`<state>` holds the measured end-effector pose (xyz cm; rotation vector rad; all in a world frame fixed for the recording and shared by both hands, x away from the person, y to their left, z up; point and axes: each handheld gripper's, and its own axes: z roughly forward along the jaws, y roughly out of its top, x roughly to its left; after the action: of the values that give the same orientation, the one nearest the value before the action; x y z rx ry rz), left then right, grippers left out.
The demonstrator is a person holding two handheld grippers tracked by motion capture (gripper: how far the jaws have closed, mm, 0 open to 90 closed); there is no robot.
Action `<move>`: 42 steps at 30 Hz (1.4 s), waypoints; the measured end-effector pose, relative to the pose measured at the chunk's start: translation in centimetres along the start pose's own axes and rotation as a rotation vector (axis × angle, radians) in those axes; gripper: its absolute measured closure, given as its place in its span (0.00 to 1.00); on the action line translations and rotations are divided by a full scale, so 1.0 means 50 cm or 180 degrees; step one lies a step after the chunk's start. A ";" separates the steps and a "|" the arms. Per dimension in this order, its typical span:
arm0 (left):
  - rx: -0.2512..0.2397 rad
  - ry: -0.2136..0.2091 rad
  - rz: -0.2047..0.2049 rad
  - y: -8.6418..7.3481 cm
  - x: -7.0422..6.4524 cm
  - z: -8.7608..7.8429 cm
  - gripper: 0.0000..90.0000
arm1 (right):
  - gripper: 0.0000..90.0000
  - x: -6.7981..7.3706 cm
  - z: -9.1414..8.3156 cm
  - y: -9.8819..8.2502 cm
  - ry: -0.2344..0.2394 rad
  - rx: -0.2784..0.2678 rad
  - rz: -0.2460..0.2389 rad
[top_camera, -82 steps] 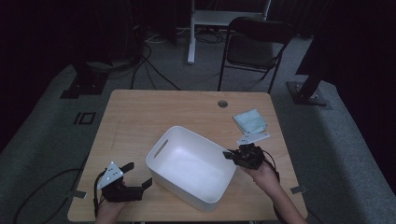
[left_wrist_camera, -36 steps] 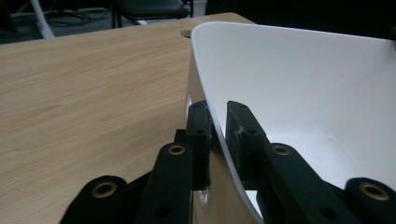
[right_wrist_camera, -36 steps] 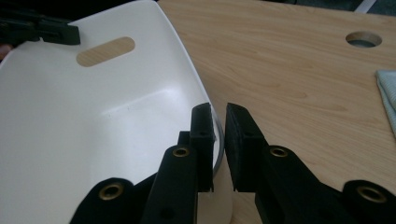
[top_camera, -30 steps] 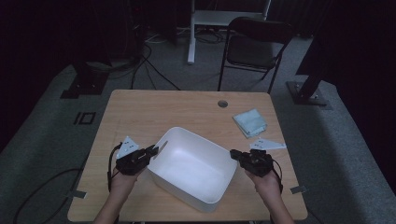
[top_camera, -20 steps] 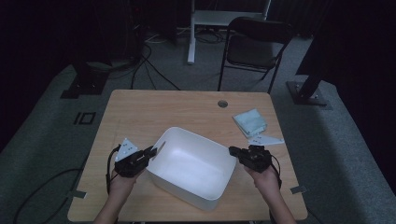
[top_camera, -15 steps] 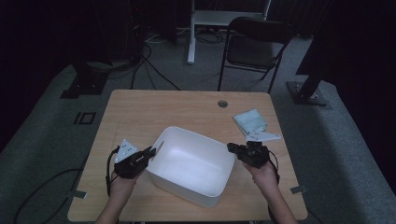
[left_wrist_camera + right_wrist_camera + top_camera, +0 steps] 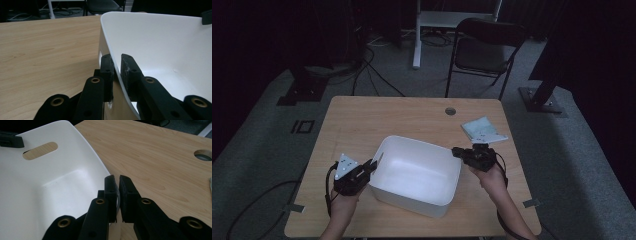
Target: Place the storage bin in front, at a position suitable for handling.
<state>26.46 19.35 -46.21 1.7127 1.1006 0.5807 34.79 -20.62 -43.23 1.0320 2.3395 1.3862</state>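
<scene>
Right tool view reveals the tub's handle slot.

A wooden table is standing on a grey carpet floor, and a round cable hole is showing near its far edge. Behind it a black folding chair is facing the table, and a white desk frame is standing further back. Black cables are lying across the floor. Dark stand bases are resting at both sides. The far room is staying very dark.
</scene>
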 end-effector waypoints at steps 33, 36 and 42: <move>-0.0130 -0.0457 -0.0101 0.064 0.082 0.008 0.39 | 0.42 0.033 -0.053 0.006 -0.0199 -0.0311 -0.0228; -0.0128 -0.0544 -0.0071 0.073 0.103 0.028 0.35 | 0.42 0.048 -0.066 -0.010 -0.0193 -0.0346 -0.0110; -0.0085 -0.0845 -0.0053 0.085 0.121 0.070 0.32 | 0.36 0.079 -0.077 -0.041 -0.0271 -0.0271 0.0018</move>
<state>33.79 22.53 -44.44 1.6998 0.9131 0.3437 28.99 -21.18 -42.34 1.0527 2.1995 1.4020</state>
